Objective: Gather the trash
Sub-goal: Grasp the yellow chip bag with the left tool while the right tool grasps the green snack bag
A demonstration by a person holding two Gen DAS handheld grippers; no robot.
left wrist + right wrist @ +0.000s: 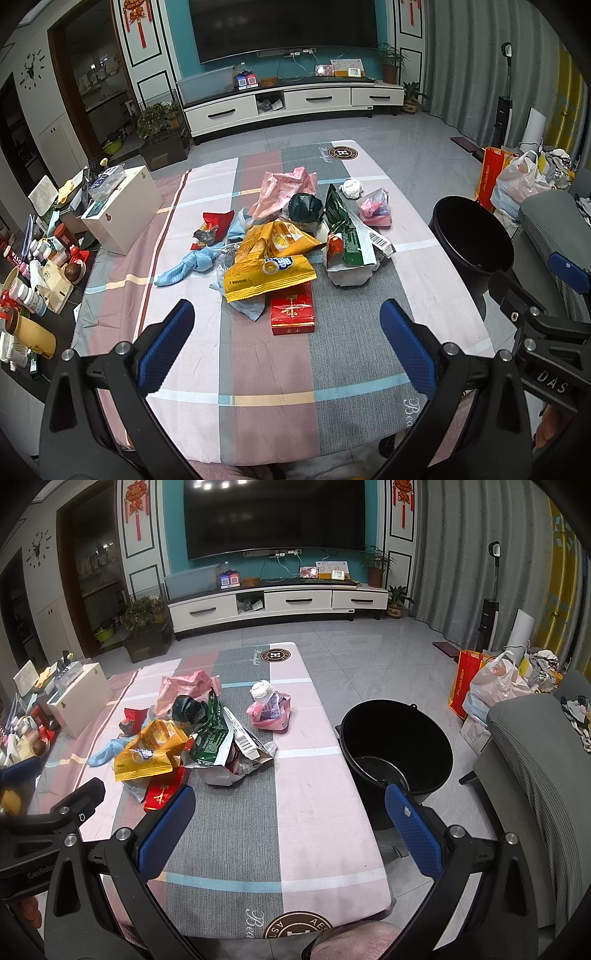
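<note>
A pile of trash lies mid-table: a yellow snack bag (267, 266) (147, 755), a red box (293, 309) (162, 794), a green and white wrapper (341, 225) (212, 734), a pink bag (284, 192) (184, 690), a blue cloth (184, 267), a white paper ball (351, 187) (262, 689) and a small pink bag (376, 208) (271, 712). A black bucket (472, 236) (397, 746) stands on the floor right of the table. My left gripper (286, 347) is open and empty, just short of the red box. My right gripper (290, 834) is open and empty above the table's near right part.
The table wears a pink and grey checked cloth (258, 413) (314, 830). A white box (123, 206) and several bottles and jars (33, 273) crowd the left edge. A grey chair (532, 775) and shopping bags (491, 686) stand on the right. A TV cabinet (291, 101) lines the far wall.
</note>
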